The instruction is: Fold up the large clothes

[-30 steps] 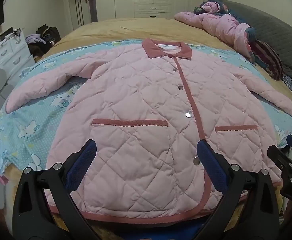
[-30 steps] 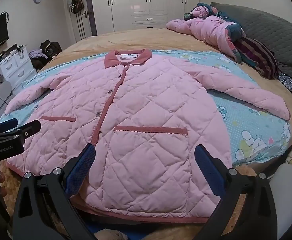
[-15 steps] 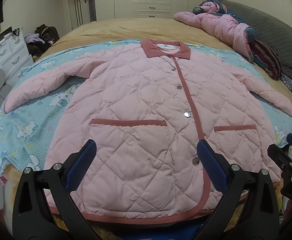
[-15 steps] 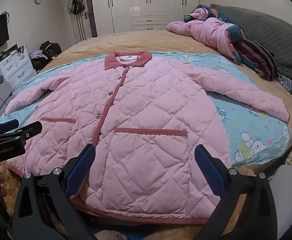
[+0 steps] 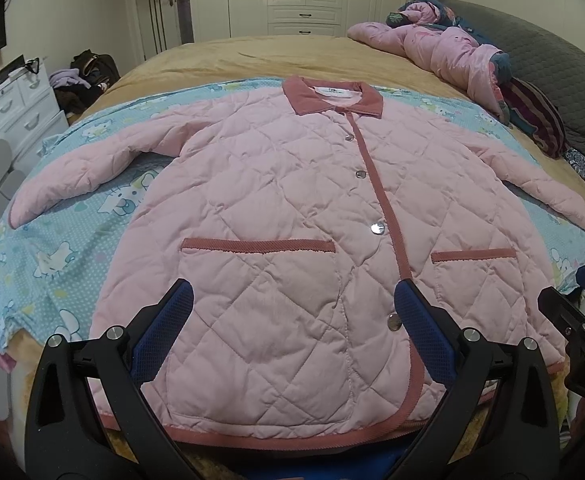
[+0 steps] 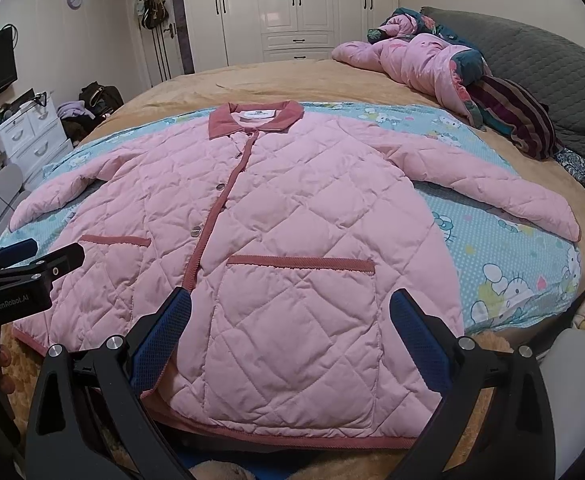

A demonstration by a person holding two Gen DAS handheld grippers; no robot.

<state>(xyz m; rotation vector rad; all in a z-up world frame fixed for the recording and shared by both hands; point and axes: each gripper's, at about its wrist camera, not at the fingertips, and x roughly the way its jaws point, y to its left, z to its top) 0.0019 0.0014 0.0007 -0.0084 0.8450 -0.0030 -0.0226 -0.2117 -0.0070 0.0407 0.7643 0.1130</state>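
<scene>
One pink quilted jacket (image 5: 292, 216) spread flat on your bed, collar at 12 o'clock, ready for folding; left gripper (image 5: 292, 320) and right gripper (image 6: 290, 320) hover at 6 o'clock, fingers wide, empty

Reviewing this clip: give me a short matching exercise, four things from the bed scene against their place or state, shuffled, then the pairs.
Things:
1. quilted pink jacket
2. dusty-rose corduroy collar
3. crumpled pink padded coat
4. left gripper

Place or state:
A. heaped by the grey headboard
B. open, holding nothing
C. spread flat, buttoned, sleeves out
D. at the jacket's far end

Pairs: 1-C, 2-D, 3-A, 4-B
</scene>
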